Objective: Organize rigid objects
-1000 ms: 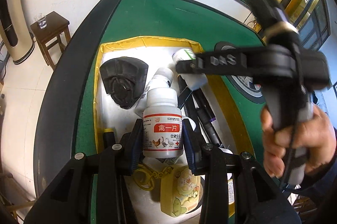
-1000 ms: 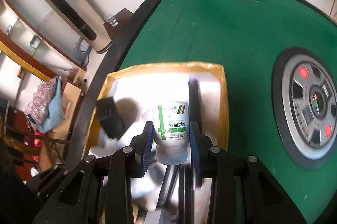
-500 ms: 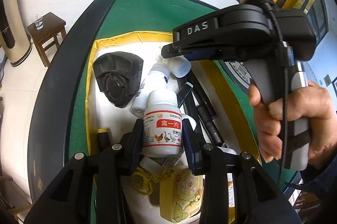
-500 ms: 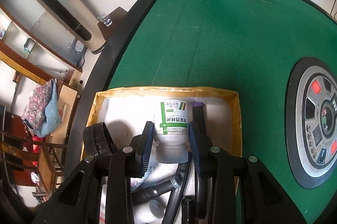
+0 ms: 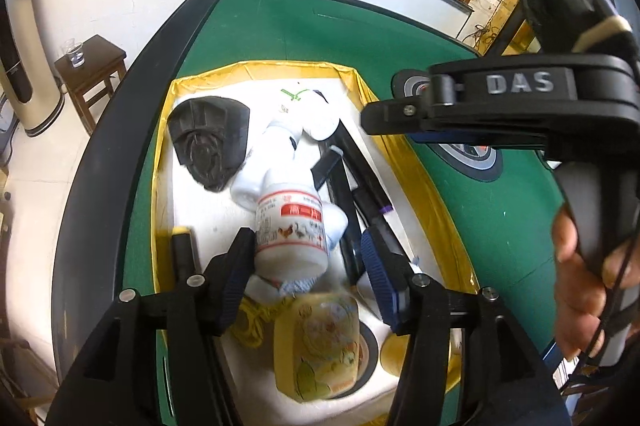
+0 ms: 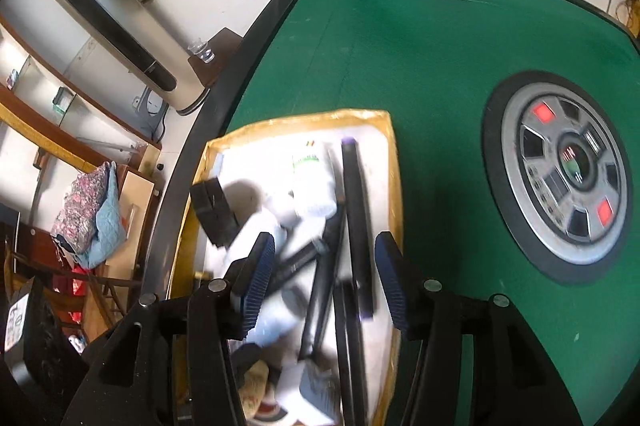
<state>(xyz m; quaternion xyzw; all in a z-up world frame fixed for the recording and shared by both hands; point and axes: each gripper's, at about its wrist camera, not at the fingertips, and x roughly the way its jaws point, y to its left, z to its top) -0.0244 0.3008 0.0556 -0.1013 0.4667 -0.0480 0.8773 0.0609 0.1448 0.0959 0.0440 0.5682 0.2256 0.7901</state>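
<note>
closest to the left wrist camera, a yellow cartoon-printed container (image 5: 320, 346) lies blurred at the near end of the yellow-rimmed box (image 5: 256, 67), with a yellow cord (image 5: 250, 322) coiled beside it. just above it the left gripper (image 5: 310, 278) has its jaws opening, the blue pads clear of the red-label white bottle (image 5: 292, 230) that sits tilted between them, its base toward the camera and resting on the pile of things in the box. right of that bottle a bundle of black pens (image 5: 360, 185) runs lengthwise along the box's right side, crowding the right-hand pad. a black stick with a yellow tip (image 5: 182, 246) lies by the left wall. farther in, a second white bottle (image 5: 276, 153) lies on its side, and behind it the green-label white bottle (image 5: 320, 115) also lies in the box, blurred. to the left a black moulded cap (image 5: 210, 141) sits on the white lining. the right gripper (image 6: 326, 278) hovers over the box, its jaws opening with nothing pressed between the pads; in its own view the pens and white bottles are beneath it, smeared by motion. a hand (image 5: 584, 282) grips its handle at the right edge of the left view. beyond the box stretches the green felt table (image 6: 420, 45) with a round control panel (image 6: 568, 177) at its centre, then a wooden stool (image 5: 90, 65) with a glass (image 5: 74, 51) on the floor, and a tall air conditioner (image 6: 108, 21) by the wall.
</note>
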